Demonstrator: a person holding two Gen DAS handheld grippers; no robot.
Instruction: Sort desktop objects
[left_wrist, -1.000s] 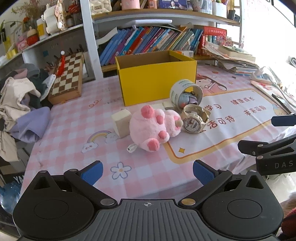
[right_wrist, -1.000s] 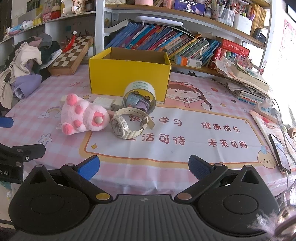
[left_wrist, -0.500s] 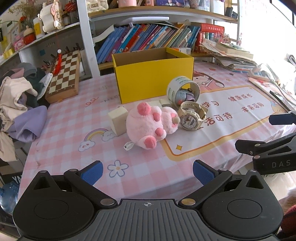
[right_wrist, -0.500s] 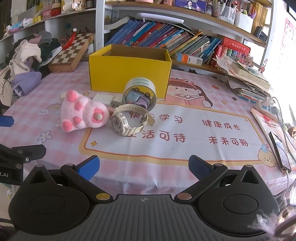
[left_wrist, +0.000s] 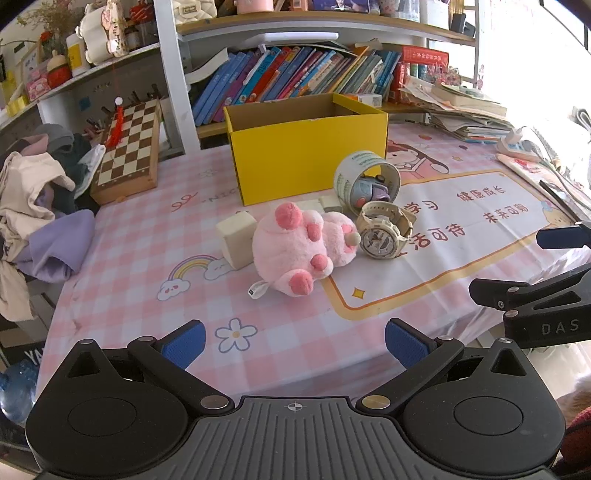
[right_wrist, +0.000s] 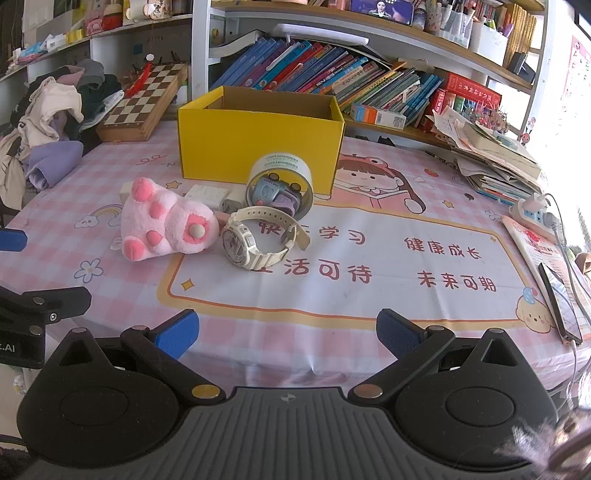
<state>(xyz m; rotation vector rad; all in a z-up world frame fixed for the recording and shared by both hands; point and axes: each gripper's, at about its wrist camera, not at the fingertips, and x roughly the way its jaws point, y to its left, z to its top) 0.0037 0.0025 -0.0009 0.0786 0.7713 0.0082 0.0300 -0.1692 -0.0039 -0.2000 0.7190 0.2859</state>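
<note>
Left wrist view, bottom of frame: the left gripper (left_wrist: 293, 339) stands wide apart, blue pads holding nothing, above the near edge of the pink checked tablecloth (left_wrist: 147, 258). Right wrist view shows the right gripper (right_wrist: 286, 330) likewise spread and empty. Mid-frame lies the pink plush toy (left_wrist: 303, 247), feet up, touching a cream plastic wristwatch (left_wrist: 382, 234) on its right and a beige rectangular block (left_wrist: 238, 242) on its left. Just behind them a tipped white round tin (left_wrist: 365, 179) shows small purple toys inside. Farther up stands the open yellow cardboard box (left_wrist: 306, 155), with a wooden chessboard (left_wrist: 129, 144) at upper left.
</note>
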